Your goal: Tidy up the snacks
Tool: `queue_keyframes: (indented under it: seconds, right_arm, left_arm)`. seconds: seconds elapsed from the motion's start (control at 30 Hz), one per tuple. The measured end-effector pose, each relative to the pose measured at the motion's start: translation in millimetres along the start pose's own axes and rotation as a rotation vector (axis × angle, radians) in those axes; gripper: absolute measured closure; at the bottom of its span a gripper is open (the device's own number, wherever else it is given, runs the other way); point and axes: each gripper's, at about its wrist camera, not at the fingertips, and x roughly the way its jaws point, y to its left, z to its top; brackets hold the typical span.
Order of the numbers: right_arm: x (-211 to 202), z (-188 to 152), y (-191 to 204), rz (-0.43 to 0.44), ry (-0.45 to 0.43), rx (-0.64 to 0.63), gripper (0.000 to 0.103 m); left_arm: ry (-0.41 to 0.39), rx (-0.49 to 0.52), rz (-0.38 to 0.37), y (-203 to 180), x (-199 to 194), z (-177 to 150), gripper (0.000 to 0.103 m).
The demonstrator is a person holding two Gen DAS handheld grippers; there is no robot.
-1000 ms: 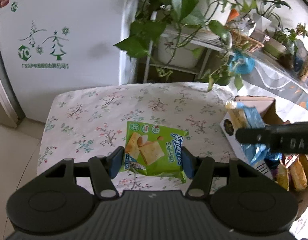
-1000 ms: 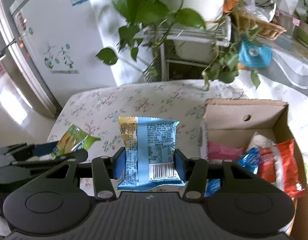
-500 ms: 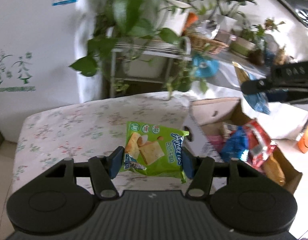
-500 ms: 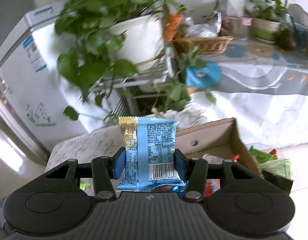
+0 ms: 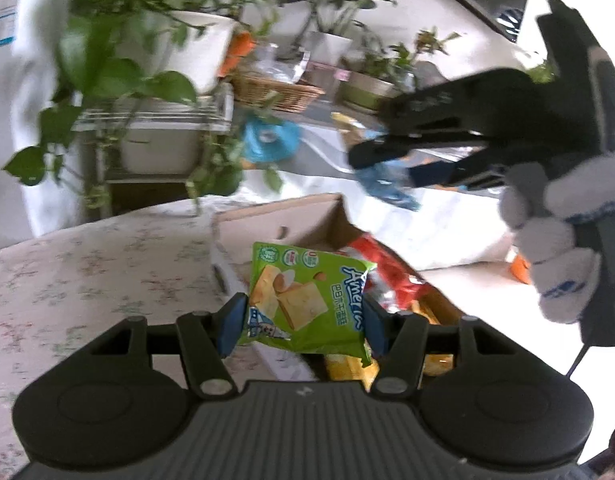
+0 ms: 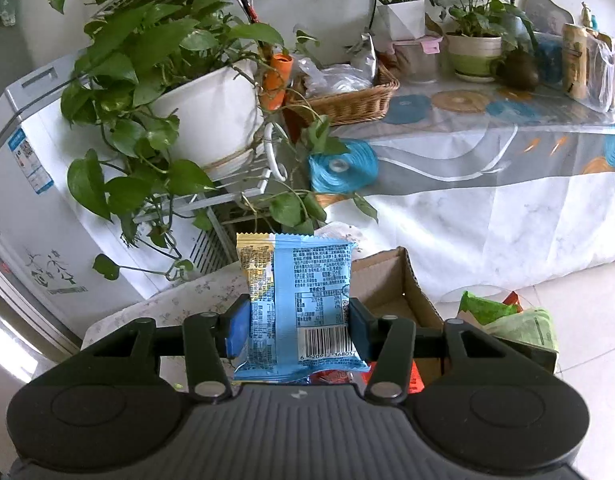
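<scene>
Change: both grippers have swung from the floral table toward the cardboard box [image 5: 307, 216].
Left gripper [image 5: 303, 320]: clamps green packet [image 5: 307, 292] above box.
Right gripper [image 6: 297, 330]: grips blue packet [image 6: 303, 304] (higher up).
Tip: lower over the box before letting go.

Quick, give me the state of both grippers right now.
Left gripper: shut on the green snack packet.
Right gripper: shut on the blue snack packet.
</scene>
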Motion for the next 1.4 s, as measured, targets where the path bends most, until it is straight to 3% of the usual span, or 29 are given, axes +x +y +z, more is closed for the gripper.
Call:
queue_keyframes:
  seconds: [0.4,0.53,0.73,1.0,1.4]
  right_arm:
    - [9,0,-12,-0.02,0.03,0.027,0.046]
    - [17,-1,-16,-0.02,0.046,0.045,0.045]
    - [21,-3,-19,-0.016,0.061,0.063,0.029]
    - [3,-3,-18,-0.024,0.022,0.076,0.018]
    - [-18,-22,-22,-0.104,0.023,0.122,0.011]
  left_arm:
    - [0.056,0.018,-0.098,-29,31,-9,0.044]
    - [0.07,0.005,-0.111,-33,40,-12,0.039]
    - [0.082,-0.013,-0.08,-36,42,-12,0.017]
    - [0.135,0.011,0.021,-35,32,-6,0.012]
    - [0.195,-0.122,0.143,-30,10,-15,0.009]
